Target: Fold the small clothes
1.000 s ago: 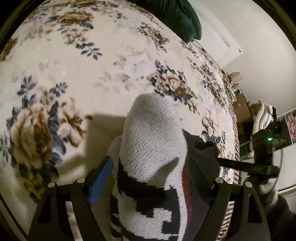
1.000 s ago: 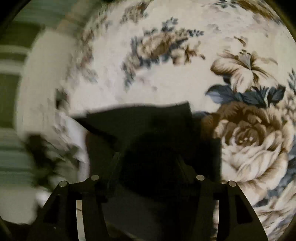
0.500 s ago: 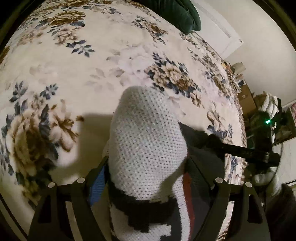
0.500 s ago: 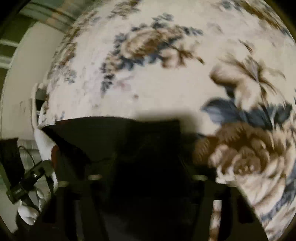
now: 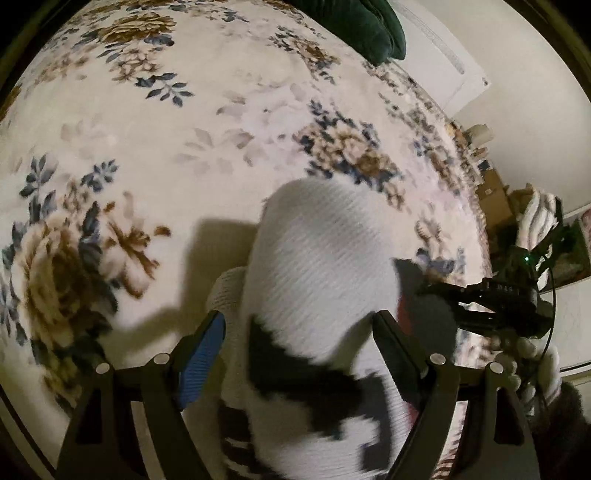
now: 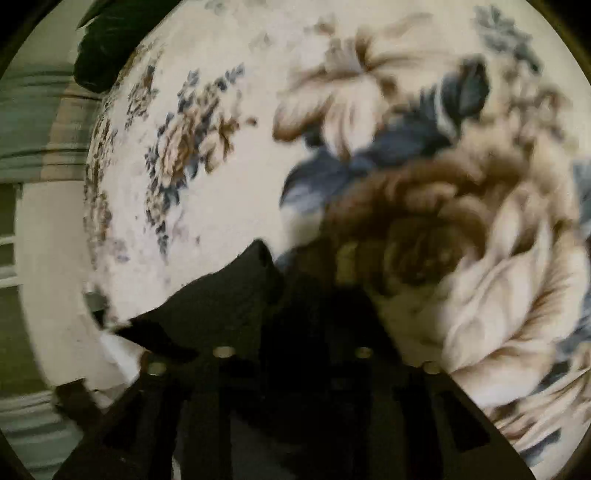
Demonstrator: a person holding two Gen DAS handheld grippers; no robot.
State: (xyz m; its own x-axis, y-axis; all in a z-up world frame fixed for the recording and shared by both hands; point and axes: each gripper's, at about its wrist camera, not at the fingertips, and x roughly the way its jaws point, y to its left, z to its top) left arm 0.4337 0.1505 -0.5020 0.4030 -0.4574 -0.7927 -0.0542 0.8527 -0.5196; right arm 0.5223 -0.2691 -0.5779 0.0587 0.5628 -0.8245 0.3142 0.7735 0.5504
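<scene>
A white knit sock (image 5: 325, 258) with black pattern blocks and a black and red cuff lies on the floral bedspread (image 5: 184, 129). My left gripper (image 5: 295, 332) is open, its fingers on either side of the sock's white toe end. My right gripper shows at the right of the left wrist view (image 5: 480, 299), at the sock's black cuff end. In the right wrist view, dark cuff fabric (image 6: 229, 306) fills the space between my right gripper's (image 6: 295, 332) fingers, which look closed on it. That view is blurred and dark.
A dark green cushion (image 5: 362, 26) lies at the far end of the bed and also shows in the right wrist view (image 6: 107, 48). Beyond the bed's right edge are boxes and a striped cloth pile (image 5: 535, 218). A white wall (image 5: 461, 44) stands behind.
My left gripper's fingers have spread a little from the sock's toe end. My right gripper has swung with the black cuff, which now bunches up at its left.
</scene>
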